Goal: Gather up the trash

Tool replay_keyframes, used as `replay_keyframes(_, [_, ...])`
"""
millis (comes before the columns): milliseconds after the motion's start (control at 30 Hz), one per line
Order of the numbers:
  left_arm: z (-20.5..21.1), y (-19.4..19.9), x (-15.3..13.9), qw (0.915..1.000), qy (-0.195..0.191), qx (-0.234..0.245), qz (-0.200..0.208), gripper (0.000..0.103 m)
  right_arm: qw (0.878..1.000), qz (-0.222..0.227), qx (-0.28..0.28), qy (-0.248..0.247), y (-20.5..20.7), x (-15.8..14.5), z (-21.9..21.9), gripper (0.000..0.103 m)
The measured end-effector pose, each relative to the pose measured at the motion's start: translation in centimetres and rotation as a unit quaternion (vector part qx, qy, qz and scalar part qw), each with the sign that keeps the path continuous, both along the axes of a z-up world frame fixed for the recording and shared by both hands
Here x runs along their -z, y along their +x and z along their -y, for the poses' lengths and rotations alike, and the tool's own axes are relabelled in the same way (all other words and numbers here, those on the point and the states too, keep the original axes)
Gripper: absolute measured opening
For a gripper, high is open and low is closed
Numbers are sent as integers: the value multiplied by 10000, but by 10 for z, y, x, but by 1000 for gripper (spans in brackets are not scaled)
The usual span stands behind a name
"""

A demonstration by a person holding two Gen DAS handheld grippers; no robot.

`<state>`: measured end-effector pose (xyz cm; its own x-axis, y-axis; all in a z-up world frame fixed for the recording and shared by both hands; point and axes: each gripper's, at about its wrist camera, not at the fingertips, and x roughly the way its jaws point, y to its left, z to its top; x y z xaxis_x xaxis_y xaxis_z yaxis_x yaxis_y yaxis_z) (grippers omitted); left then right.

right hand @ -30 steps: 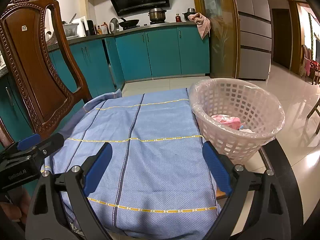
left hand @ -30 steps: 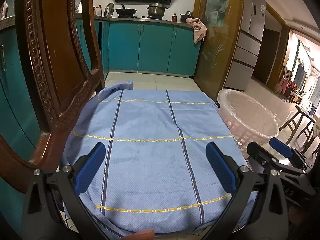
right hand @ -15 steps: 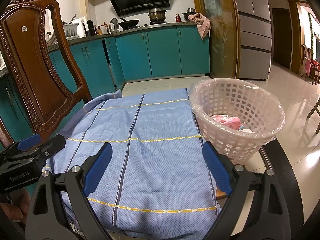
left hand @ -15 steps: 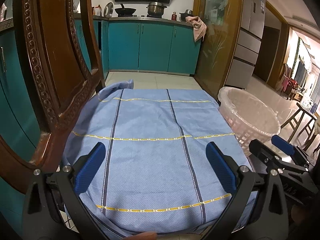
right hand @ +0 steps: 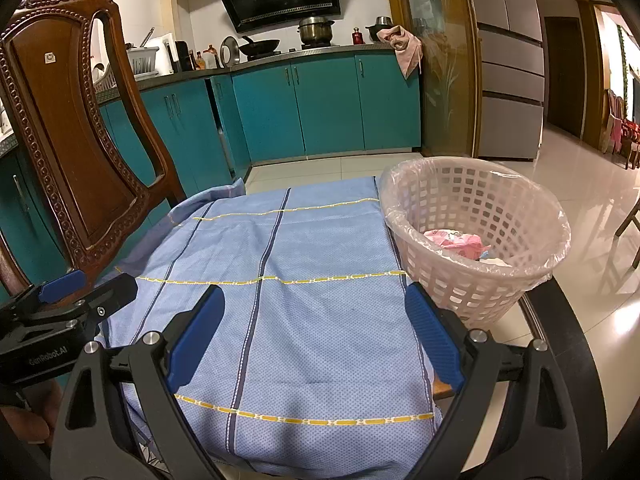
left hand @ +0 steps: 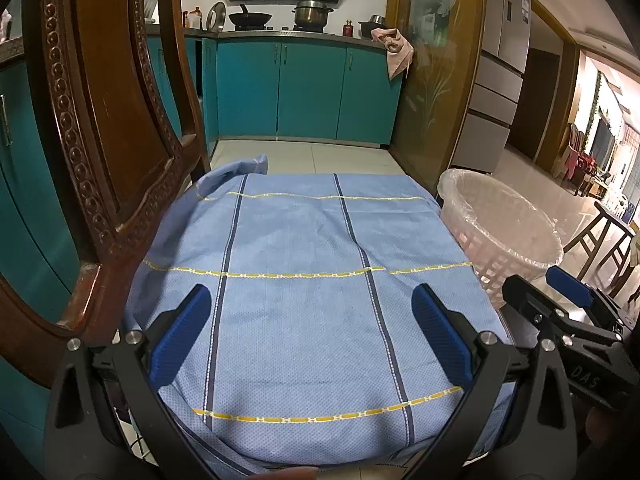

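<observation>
A white lattice waste basket (right hand: 476, 240) lined with clear plastic stands at the right edge of a table under a blue cloth (right hand: 288, 288). Pink and white wrappers (right hand: 456, 240) lie in its bottom. In the left wrist view only the basket's (left hand: 496, 232) rim and side show. My left gripper (left hand: 314, 328) hovers open over the near part of the blue cloth (left hand: 304, 280), nothing between its blue pads. My right gripper (right hand: 314, 330) is open too, empty, just left of the basket. No loose trash shows on the cloth.
A carved wooden chair (right hand: 68, 140) stands at the table's left side, close to my left gripper. Teal kitchen cabinets (right hand: 320, 108) with pots on the counter line the back. A fridge (right hand: 508, 52) and tiled floor lie to the right. Wooden stools (left hand: 600, 240) stand beyond the basket.
</observation>
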<state>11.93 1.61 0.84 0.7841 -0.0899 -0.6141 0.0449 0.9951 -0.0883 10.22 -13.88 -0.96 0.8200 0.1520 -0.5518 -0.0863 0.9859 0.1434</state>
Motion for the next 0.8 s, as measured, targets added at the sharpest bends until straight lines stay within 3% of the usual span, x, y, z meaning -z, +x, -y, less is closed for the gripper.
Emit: replay_keyframes(800, [-1, -2, -1, 10000, 33, 11, -4, 100, 10000, -7, -10, -1, -1, 0, 1, 89])
